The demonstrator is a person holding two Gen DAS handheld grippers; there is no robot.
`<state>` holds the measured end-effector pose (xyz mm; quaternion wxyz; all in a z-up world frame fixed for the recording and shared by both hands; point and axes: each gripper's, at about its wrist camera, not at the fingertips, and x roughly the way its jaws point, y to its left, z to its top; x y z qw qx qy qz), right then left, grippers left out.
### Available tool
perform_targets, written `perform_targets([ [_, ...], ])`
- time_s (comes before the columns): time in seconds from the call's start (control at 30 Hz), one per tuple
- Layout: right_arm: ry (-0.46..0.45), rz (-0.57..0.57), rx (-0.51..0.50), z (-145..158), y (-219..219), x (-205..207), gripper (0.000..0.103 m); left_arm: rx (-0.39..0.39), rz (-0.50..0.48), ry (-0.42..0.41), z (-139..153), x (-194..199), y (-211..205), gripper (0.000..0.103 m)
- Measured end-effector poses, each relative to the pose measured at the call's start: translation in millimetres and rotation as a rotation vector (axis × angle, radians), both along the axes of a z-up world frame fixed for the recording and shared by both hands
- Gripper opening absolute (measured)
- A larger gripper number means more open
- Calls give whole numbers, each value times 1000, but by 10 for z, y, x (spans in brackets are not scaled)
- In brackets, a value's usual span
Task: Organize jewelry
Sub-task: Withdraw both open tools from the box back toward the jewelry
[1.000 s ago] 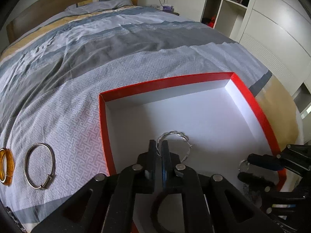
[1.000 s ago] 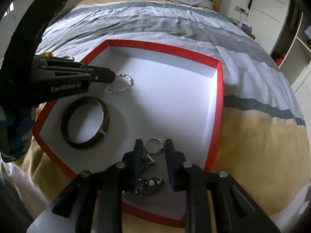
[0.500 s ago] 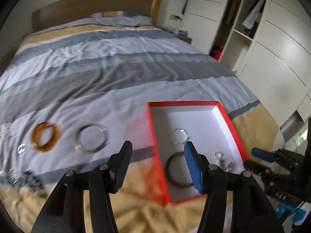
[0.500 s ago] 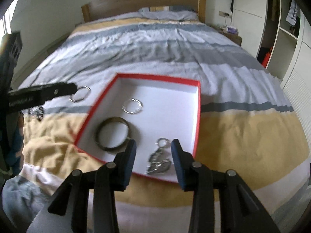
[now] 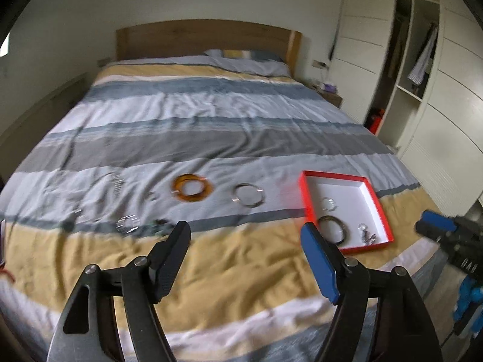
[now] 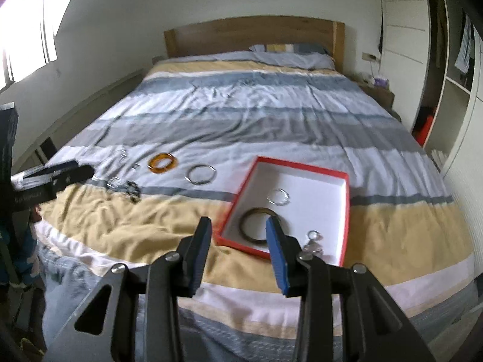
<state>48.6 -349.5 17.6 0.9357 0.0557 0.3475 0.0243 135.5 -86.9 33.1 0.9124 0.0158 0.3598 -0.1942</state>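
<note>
Nearest the cameras, both tongs hang empty above the foot of the bed [image 5: 241,277]. The left gripper [image 5: 246,232] is spreading, its jaws opening with nothing between them; the right gripper [image 6: 238,226] stands partly spread, also holding nothing.

Just beyond, the red box [image 6: 344,211] sits on the yellow stripe near the bed's edge, holding a dark bangle [image 6: 256,226], a thin silver ring [image 6: 278,196] and a small cluster of clasps [image 6: 314,242]. A careless descent by either gripper could catch the rim and tip the shallow box, since the soft quilt gives it little support.

Further out, loose pieces lie in a row on the quilt: a silver bangle [image 5: 248,195], an amber bangle [image 5: 191,187], and smaller chains and a beaded bracelet [image 5: 128,224] to the left. These are blurred and fine; pinching them may snag the fabric instead, or a thin chain may slip between the pads and drop into a fold.
</note>
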Motion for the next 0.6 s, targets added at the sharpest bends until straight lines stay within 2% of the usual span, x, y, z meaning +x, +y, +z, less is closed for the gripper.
perform_targets([
  [0.1, -30, 11, 8, 124, 126, -101, 36, 20, 76, -24, 20, -169, 360, 78],
  [0.3, -66, 48, 3, 257, 360, -327, 39, 13, 209, -42, 4, -455, 1009, 80],
  [0.53, -87, 91, 8, 310, 554, -440, 42, -2, 280, -27, -67, -617, 1437, 81],
  [0.6, -86, 108, 12, 305, 610, -427, 43, -3, 290, -13, -113, -607, 1498, 84],
])
